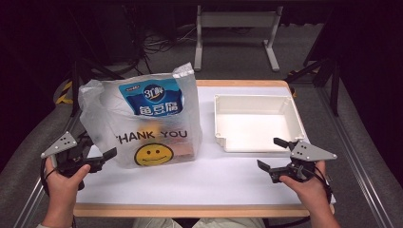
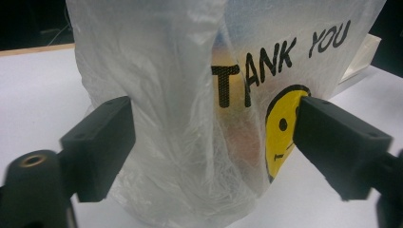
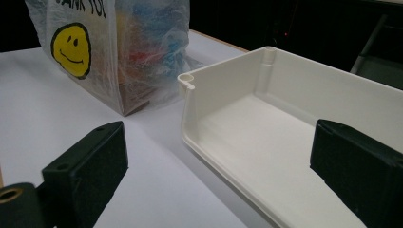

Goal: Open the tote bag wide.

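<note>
A translucent plastic bag printed "THANK YOU" with a yellow smiley stands upright on the left of the white table. Inside it are a blue packet near the top and something orange-brown at the bottom. My left gripper is open at the bag's lower left corner. In the left gripper view its jaws stand wide to either side of the bag, not touching it. My right gripper is open and empty just in front of an empty white tray. The right gripper view shows the tray ahead between the jaws, and the bag farther left.
The table has a wooden edge along its front. Beyond its far side a white metal stand and loose cables rest on the grey floor. Aluminium rails run along both sides of the table.
</note>
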Motion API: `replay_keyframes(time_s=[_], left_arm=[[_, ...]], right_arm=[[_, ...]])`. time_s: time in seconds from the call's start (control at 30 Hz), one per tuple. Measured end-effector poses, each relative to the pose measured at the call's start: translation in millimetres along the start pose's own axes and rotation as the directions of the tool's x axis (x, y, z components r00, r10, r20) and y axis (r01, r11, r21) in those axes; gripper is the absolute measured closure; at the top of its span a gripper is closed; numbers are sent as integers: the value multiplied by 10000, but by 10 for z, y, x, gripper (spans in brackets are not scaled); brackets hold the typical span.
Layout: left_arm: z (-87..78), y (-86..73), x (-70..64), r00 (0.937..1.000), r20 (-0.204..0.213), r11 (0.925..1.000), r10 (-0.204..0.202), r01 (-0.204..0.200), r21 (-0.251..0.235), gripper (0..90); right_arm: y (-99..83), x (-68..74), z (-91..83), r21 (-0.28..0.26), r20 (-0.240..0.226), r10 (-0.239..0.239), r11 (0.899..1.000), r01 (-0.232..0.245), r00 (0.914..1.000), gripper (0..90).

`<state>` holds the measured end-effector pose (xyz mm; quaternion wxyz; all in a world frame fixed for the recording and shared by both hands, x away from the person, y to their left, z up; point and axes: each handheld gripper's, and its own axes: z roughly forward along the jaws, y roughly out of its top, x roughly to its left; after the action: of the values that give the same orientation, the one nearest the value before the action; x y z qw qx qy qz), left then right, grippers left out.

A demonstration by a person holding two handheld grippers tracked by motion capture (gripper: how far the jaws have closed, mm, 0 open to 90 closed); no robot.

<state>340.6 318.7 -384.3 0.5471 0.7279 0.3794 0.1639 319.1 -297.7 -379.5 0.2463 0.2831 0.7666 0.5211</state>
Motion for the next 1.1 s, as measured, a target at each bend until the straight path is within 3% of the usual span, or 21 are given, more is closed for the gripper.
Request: replay_keyframes(time_s=[0.13, 0.3, 0.43, 0.5, 0.53, 0.6, 0.67, 0.93, 1.1], left_arm=[[6, -27, -5, 9999, 76, 9999, 143, -143, 49, 213], [1, -24, -10, 9990, 173, 9992, 405, -404, -56, 307], [-6, -19, -7, 9980, 320, 9985, 538, -534, -107, 491], [-8, -16, -10, 9977, 348, 9983, 581, -578, -90, 660], [-9, -14, -19, 9977, 361, 9983, 581, -578, -89, 660], [-11, -6, -23, 9969, 414, 9978, 670, -669, -27, 801], [-9, -3, -27, 9965, 416, 9974, 725, -726, 24, 875], [-24, -2, -22, 9969, 435, 9979, 653, -652, -49, 895], [-26, -3, -17, 9968, 496, 9980, 634, -630, -84, 895]], right_arm=[[8, 20, 50, -49, 70, 146, 9999, -146, 9999, 58], [25, 40, 77, 24, 36, -118, 9999, 118, 9999, 106], [38, 56, 96, 119, -131, -313, 9994, 314, 9994, 166], [49, 66, 106, 200, -131, -268, 9994, 270, 9996, 200], [65, 70, 116, 348, -184, -234, 9991, 240, 9996, 235], [96, 91, 149, 491, -369, 30, 9988, -12, 9993, 295], [145, 119, 206, 467, -730, -106, 9988, 140, 9973, 331], [379, 242, 422, 612, -1077, -636, 9956, 704, 9922, 300], [522, 309, 558, 606, -1289, -468, 9966, 550, 9906, 290]])
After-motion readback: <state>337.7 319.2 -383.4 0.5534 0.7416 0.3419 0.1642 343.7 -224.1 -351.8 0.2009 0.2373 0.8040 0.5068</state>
